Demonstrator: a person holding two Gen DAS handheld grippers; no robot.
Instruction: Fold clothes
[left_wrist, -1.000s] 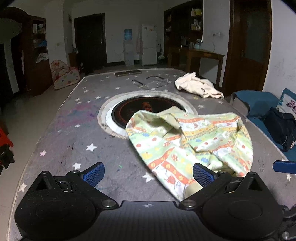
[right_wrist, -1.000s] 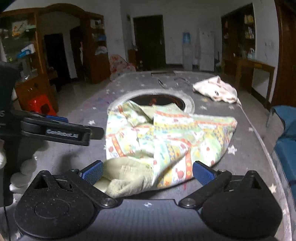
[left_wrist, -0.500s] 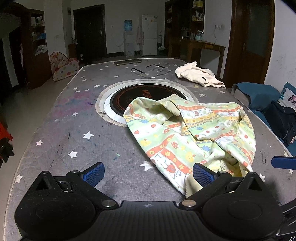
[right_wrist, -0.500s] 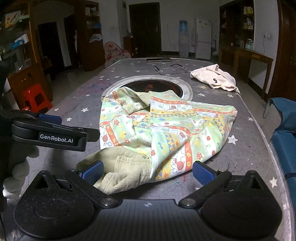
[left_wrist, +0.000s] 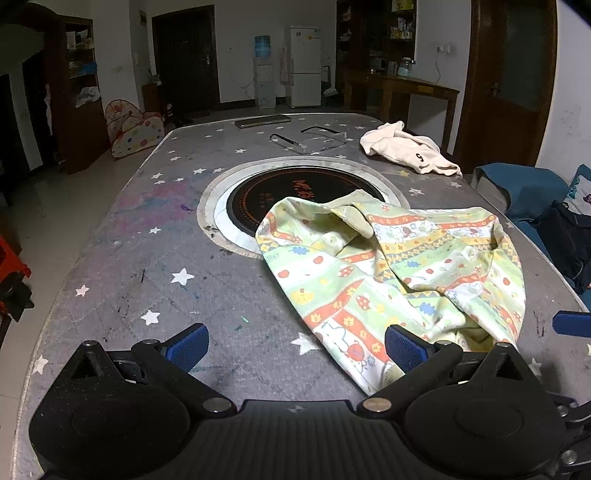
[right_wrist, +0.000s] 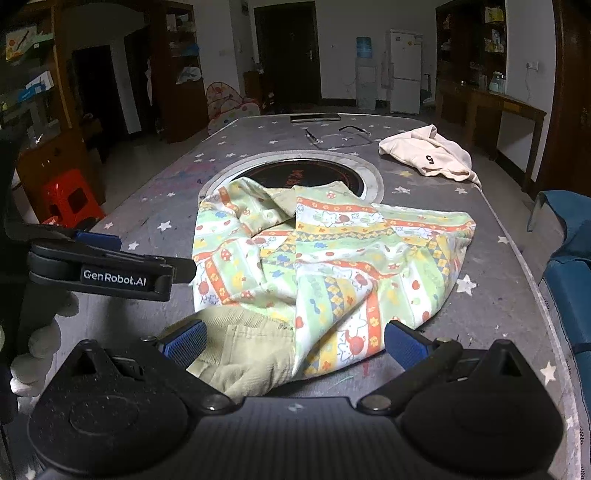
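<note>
Patterned shirt (right_wrist: 325, 258) rumpled on table (right_wrist: 491, 314); both grippers agape

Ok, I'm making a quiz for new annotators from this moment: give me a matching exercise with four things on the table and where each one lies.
Things:
1. patterned garment
2. cream garment
3. round cooktop
4. flat dark bar

Places:
A. sunk into the table's middle
B. far edge of the table
C. far right corner
D. crumpled near both grippers, over the cooktop's near rim

Pairs: 1-D, 2-C, 3-A, 4-B
</note>
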